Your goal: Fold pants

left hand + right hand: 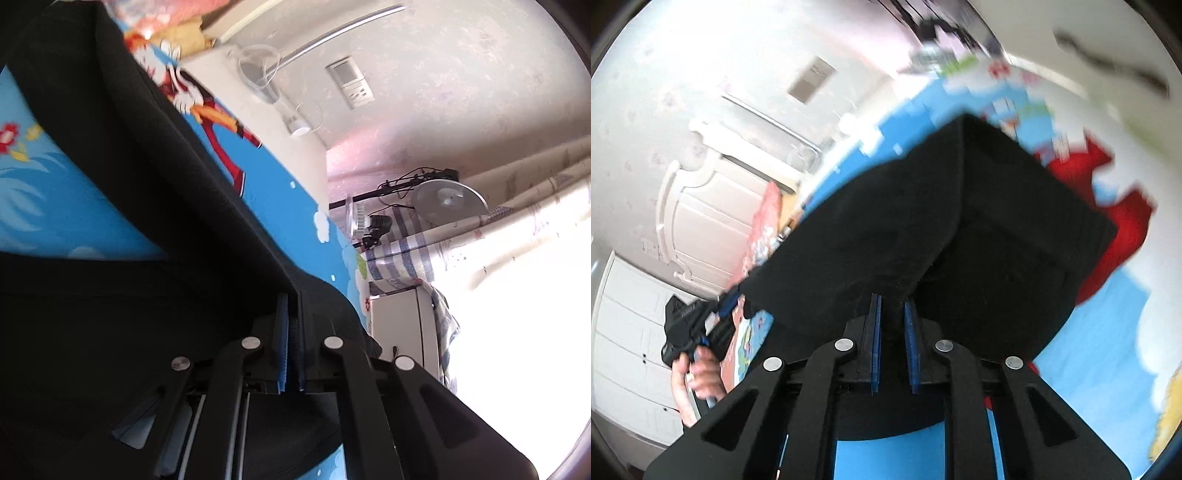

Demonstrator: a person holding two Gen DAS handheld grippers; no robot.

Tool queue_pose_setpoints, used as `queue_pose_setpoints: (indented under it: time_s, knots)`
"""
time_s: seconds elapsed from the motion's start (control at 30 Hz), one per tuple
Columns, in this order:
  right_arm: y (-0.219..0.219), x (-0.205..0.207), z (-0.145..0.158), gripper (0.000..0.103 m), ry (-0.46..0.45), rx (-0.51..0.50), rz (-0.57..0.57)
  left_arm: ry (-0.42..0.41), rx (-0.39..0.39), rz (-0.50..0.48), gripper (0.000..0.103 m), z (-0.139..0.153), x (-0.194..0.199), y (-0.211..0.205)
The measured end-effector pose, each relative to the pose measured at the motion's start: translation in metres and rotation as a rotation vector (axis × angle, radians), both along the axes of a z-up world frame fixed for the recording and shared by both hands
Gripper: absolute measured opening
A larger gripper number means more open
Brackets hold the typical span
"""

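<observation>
The black pants (155,192) lie on a blue cartoon-print bed sheet (66,199) and are lifted at one end. My left gripper (291,317) is shut on an edge of the pants, the cloth pinched between its blue pads. In the right wrist view the pants (960,229) hang in a fold in front of the camera. My right gripper (892,314) is shut on another edge of the pants, cloth filling the narrow gap between its pads. The left gripper (698,328), held by a hand, also shows at the left of the right wrist view, at the far corner of the cloth.
The bed sheet (1089,332) spreads under the pants. A white headboard (698,206) and a white door (628,332) stand on one side. A fan (447,199), striped cloth (402,247) and bright curtains (517,221) are at the other side.
</observation>
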State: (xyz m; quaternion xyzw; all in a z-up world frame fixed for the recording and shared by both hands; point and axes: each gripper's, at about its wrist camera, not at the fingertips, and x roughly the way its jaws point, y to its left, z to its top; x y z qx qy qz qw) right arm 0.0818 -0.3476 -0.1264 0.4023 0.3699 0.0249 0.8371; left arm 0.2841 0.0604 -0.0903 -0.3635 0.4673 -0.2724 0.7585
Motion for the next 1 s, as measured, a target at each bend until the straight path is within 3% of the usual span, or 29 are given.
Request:
queue_pose_setpoints:
  time_s: [0.17, 0.3, 0.33, 0.47, 0.6, 0.7, 0.77, 0.87, 0.9, 0.93, 0.97, 1.0]
  knots:
    - [-0.019, -0.026, 0.038, 0.016, -0.072, -0.076, -0.071, -0.084, 0.036, -0.013, 0.003, 0.024, -0.097, 0.001]
    - [-0.042, -0.042, 0.034, 0.016, -0.044, -0.15, -0.141, -0.062, 0.049, -0.034, 0.003, -0.002, -0.163, -0.01]
    - [-0.044, -0.041, 0.027, 0.015, -0.024, -0.159, -0.149, -0.032, 0.066, -0.047, 0.003, -0.021, -0.176, -0.017]
    - [-0.046, -0.034, -0.01, 0.012, 0.073, -0.211, -0.158, 0.081, 0.076, -0.022, 0.004, -0.074, -0.192, -0.019]
    - [-0.052, -0.037, -0.031, 0.014, 0.127, -0.191, -0.168, 0.063, 0.074, -0.057, 0.008, -0.07, -0.188, -0.017]
    - [-0.052, -0.042, -0.035, 0.015, 0.152, -0.173, -0.173, 0.056, 0.07, -0.071, 0.027, -0.069, -0.19, -0.021]
    - [-0.051, -0.044, -0.034, 0.017, 0.163, -0.168, -0.171, 0.063, 0.075, -0.075, 0.03, -0.073, -0.193, -0.022]
    - [-0.055, -0.048, -0.035, 0.018, 0.177, -0.113, -0.178, 0.078, 0.089, -0.079, 0.045, -0.074, -0.193, -0.022]
    - [-0.057, -0.05, -0.035, 0.03, 0.18, -0.098, -0.181, 0.074, 0.091, -0.078, 0.047, -0.071, -0.194, -0.019]
    - [-0.058, -0.052, -0.035, 0.066, 0.182, -0.092, -0.183, 0.062, 0.102, -0.074, 0.047, -0.065, -0.195, -0.012]
    - [-0.058, -0.054, -0.033, 0.089, 0.182, -0.096, -0.194, 0.031, 0.127, -0.054, 0.047, -0.055, -0.197, -0.002]
    - [-0.057, -0.058, -0.03, 0.099, 0.163, -0.109, -0.214, -0.002, 0.154, -0.023, 0.048, -0.043, -0.194, 0.005]
